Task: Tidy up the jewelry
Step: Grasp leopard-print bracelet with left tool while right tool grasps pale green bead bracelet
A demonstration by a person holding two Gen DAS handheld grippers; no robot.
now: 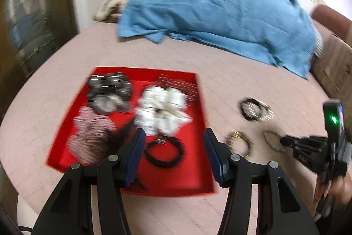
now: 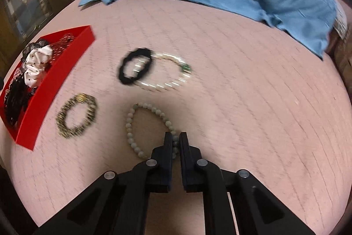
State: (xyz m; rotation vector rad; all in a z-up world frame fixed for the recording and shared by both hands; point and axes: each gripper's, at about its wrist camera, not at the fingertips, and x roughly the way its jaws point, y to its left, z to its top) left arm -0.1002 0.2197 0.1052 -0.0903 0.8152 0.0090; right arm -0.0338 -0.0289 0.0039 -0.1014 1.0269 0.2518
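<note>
Two hand-held grippers work over a pink bed (image 2: 242, 85) strewn with jewelry.
Right hand-held gripper (image 2: 175, 136) is clamped on the near edge of a pale green bead bracelet (image 2: 132, 116) lying on the bed. Left hand-held gripper (image 1: 175, 136) hangs with jaws apart and empty over a red tray (image 1: 198, 171) holding scrunchies and a black hair tie (image 1: 164, 153). Beside the tray lie a gold-and-dark bracelet (image 2: 76, 116), a black band (image 2: 135, 68) and a pearl bracelet (image 2: 171, 72).
</note>
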